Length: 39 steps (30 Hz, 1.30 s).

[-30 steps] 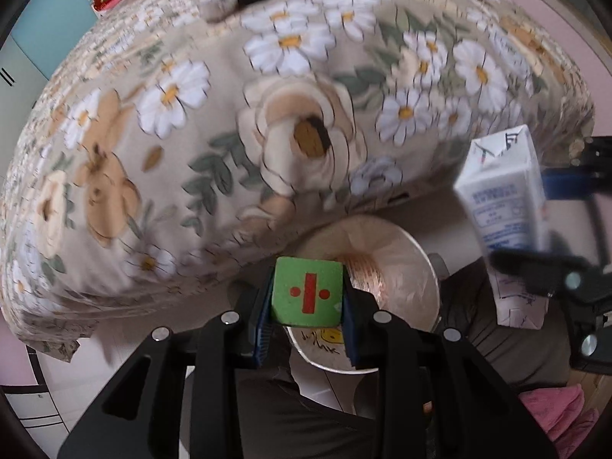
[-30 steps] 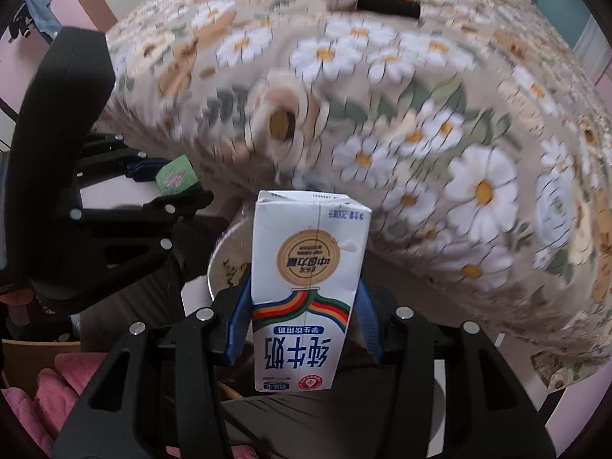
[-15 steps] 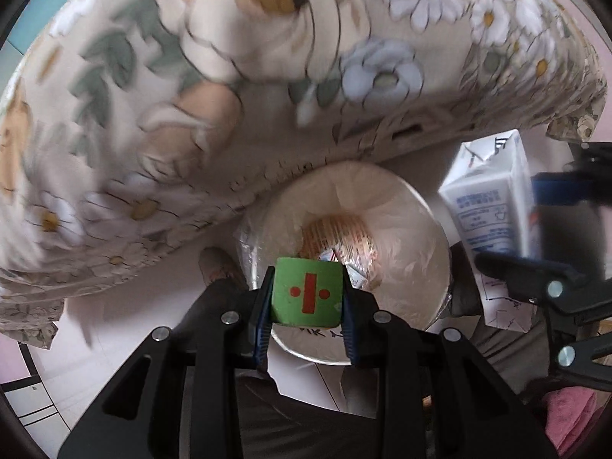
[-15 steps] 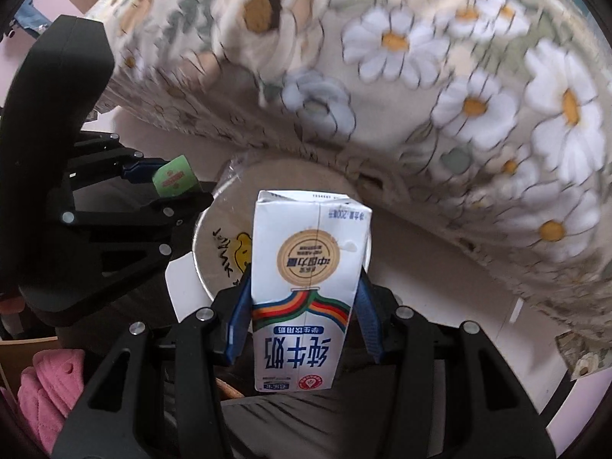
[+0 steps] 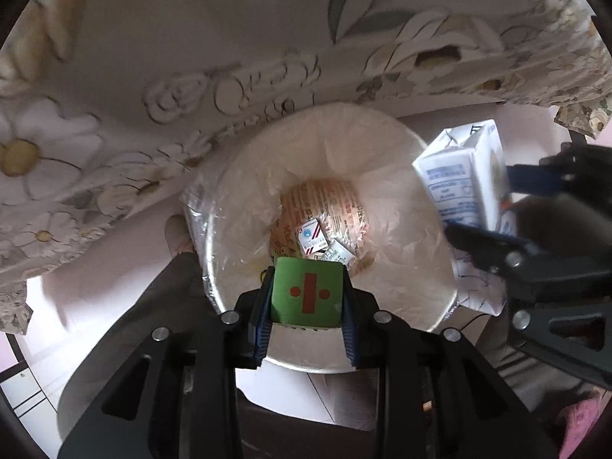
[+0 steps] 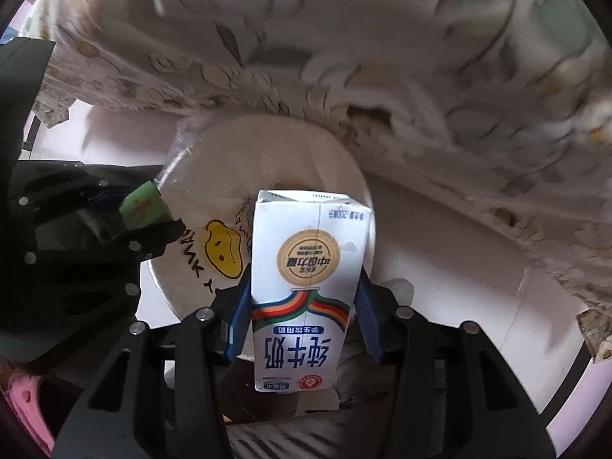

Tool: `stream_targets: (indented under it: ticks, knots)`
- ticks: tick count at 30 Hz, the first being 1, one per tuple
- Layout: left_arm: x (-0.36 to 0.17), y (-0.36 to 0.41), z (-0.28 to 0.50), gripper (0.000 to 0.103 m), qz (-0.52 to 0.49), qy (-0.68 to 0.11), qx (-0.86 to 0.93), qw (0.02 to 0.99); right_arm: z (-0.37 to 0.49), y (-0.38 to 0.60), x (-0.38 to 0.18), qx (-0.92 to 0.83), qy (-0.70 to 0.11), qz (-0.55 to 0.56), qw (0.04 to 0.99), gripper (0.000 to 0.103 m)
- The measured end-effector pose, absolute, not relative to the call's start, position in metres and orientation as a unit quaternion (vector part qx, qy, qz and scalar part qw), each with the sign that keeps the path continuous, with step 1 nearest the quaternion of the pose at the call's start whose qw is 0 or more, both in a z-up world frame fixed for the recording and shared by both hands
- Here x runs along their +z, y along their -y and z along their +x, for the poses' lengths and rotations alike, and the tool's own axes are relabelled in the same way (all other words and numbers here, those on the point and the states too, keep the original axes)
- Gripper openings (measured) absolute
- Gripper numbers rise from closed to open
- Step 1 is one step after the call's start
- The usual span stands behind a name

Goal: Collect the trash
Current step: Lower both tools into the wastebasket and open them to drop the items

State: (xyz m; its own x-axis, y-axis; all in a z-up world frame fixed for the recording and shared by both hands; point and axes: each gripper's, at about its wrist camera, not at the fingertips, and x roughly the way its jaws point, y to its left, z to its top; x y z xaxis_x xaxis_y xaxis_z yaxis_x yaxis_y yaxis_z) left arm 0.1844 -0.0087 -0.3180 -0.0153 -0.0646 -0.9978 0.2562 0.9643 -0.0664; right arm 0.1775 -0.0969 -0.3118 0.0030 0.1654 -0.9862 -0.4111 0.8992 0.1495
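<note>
Left wrist view first: left gripper points straight down over a round white bin lined with a clear plastic bag. Its blue-padded jaws are clamped on a green block marked with a red bar and two red dots, and the block hangs above the near part of the bin's mouth. Down in the bin lie a printed wrapper and a few small packets. At the right edge, the right gripper holds a white milk carton just over the bin's right rim. A flowered bedspread hangs along the top, its edge close behind the bin. A bit of pink fabric shows at the lower right.

Right wrist view: the right gripper is closed on the milk carton, pads pressing both sides, printing upside down to the camera. The carton hangs above the bin, over its near right part. A yellow cartoon face and black lettering mark the bin's outer wall. At the left, the left gripper grips the green block over the bin's left rim. The bedspread, blurred, fills the top and right. Pink fabric sits at the lower left.
</note>
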Motion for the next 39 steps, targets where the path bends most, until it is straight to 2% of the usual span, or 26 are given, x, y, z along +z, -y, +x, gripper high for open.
stream_targets:
  ticks: [23,35,39]
  knots:
    - [-0.404,-0.005,0.192,0.033,0.019,-0.758,-0.086,0.647,0.179,0.081,-0.389,0.184,-0.723,-0.069,0.662,0.05]
    - [-0.422,-0.008,0.197,0.033,0.013,-0.77,-0.071,0.634,0.186,0.075,-0.407,0.172,-0.734,-0.078,0.653,0.051]
    - [-0.421,-0.007,0.199,0.04,0.018,-0.768,-0.069,0.637,0.187,0.073,-0.413,0.17,-0.736,-0.081,0.65,0.051]
